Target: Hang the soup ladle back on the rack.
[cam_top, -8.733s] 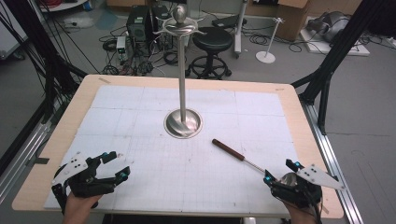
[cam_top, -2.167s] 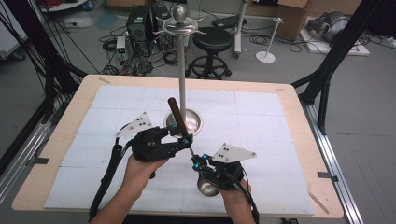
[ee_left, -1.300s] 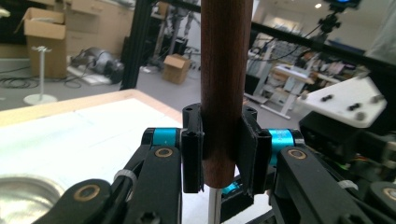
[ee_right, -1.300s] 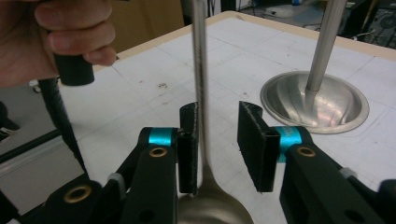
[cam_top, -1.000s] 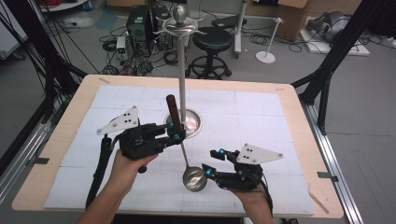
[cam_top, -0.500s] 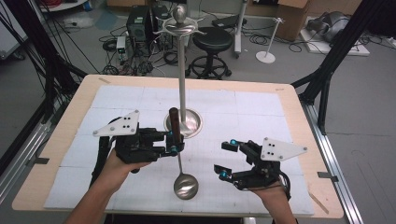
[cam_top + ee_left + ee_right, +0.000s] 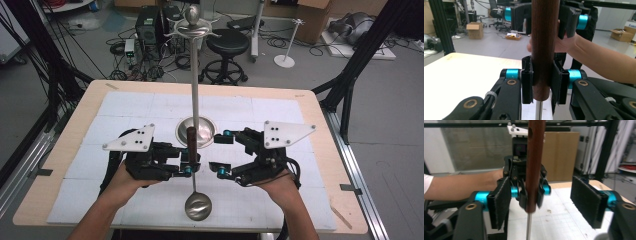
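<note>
A ladle with a dark wooden handle [image 7: 191, 143] and a steel bowl [image 7: 198, 206] hangs upright, bowl down, just above the mat. My left gripper [image 7: 189, 163] is shut on the lower end of the handle [image 7: 545, 50], its pads pressed on both sides [image 7: 541, 82]. My right gripper [image 7: 220, 151] stands open just right of the handle, jaws facing it. In the right gripper view the handle [image 7: 534, 165] rises between and beyond my wide-apart pads [image 7: 544, 203], with the left gripper [image 7: 529, 192] clamped on it behind.
A tall steel stand [image 7: 196, 85] with curved hooks at its top rises from a round base [image 7: 200, 131] right behind the ladle. A white gridded mat [image 7: 280, 107] covers the wooden table [image 7: 330, 150]. Stools, cables and boxes lie on the floor beyond.
My right gripper has moved left and forward, closing in on the handle while staying open. The left gripper keeps the ladle upright and has shifted slightly right.
</note>
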`<act>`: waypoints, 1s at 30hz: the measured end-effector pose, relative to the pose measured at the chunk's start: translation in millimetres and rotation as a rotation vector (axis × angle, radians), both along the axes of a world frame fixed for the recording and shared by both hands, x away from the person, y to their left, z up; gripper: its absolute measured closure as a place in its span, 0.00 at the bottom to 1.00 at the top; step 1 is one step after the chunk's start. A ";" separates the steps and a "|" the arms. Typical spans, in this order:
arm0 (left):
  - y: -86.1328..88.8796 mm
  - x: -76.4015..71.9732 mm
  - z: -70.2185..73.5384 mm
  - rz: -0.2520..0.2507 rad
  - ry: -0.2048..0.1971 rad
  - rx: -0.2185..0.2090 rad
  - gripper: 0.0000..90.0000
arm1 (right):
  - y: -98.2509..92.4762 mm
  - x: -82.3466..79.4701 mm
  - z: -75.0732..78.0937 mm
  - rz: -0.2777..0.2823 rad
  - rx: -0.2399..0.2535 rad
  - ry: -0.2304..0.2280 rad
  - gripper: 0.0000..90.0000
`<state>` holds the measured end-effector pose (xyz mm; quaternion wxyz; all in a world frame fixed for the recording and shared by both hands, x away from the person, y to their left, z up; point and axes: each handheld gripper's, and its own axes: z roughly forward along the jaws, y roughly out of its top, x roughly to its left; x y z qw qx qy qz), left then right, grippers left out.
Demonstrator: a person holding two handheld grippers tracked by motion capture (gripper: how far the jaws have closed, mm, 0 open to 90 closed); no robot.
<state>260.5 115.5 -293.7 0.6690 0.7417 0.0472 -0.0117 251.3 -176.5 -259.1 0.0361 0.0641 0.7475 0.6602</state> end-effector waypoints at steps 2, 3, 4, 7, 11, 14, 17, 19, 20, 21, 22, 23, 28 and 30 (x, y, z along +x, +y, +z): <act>-0.8 -0.6 -0.2 -0.009 -0.002 0.002 0.82 | 6.6 1.7 3.1 0.025 -0.007 -0.003 0.41; -1.1 -0.8 -0.4 -0.012 -0.002 0.002 0.82 | 10.2 2.7 4.5 0.039 -0.010 -0.004 0.43; -1.1 -0.8 -0.4 -0.012 -0.002 0.002 0.82 | 12.1 3.4 5.0 0.049 -0.010 -0.007 0.44; -2.1 -1.7 -0.2 -0.018 -0.008 0.004 0.82 | 19.4 5.2 6.6 0.064 -0.016 -0.001 0.45; -3.4 -2.2 -0.5 -0.027 -0.009 0.008 0.82 | 24.3 6.8 7.3 0.072 -0.014 0.010 0.46; -5.4 -2.7 -1.6 -0.031 -0.007 0.016 0.82 | 26.3 7.8 7.9 0.077 -0.010 0.015 0.47; -7.0 -2.6 -2.1 -0.035 -0.008 0.020 0.82 | 27.3 7.3 8.4 0.082 -0.005 0.018 0.50; -8.1 -2.6 -2.5 -0.035 -0.006 0.018 0.82 | 28.6 6.4 9.1 0.090 -0.003 0.009 0.56; -8.4 -2.3 -2.7 -0.036 -0.004 0.017 0.82 | 29.0 6.3 9.1 0.090 -0.002 0.010 0.57; -8.4 -2.3 -2.7 -0.036 -0.004 0.017 0.82 | 29.2 6.3 9.0 0.089 -0.001 0.013 0.59; -8.5 -2.1 -2.7 -0.038 -0.004 0.016 0.82 | 29.2 6.5 8.8 0.091 -0.002 0.016 0.61; -8.7 -2.0 -2.9 -0.041 -0.003 0.015 0.82 | 29.0 6.8 8.5 0.096 -0.002 0.018 0.63; -9.6 -2.1 -3.5 -0.050 -0.002 0.016 0.82 | 27.0 9.9 5.1 0.119 0.039 0.038 0.75; -9.5 -2.1 -3.5 -0.048 0.003 0.013 0.81 | 26.9 10.3 4.2 0.131 0.054 0.035 0.79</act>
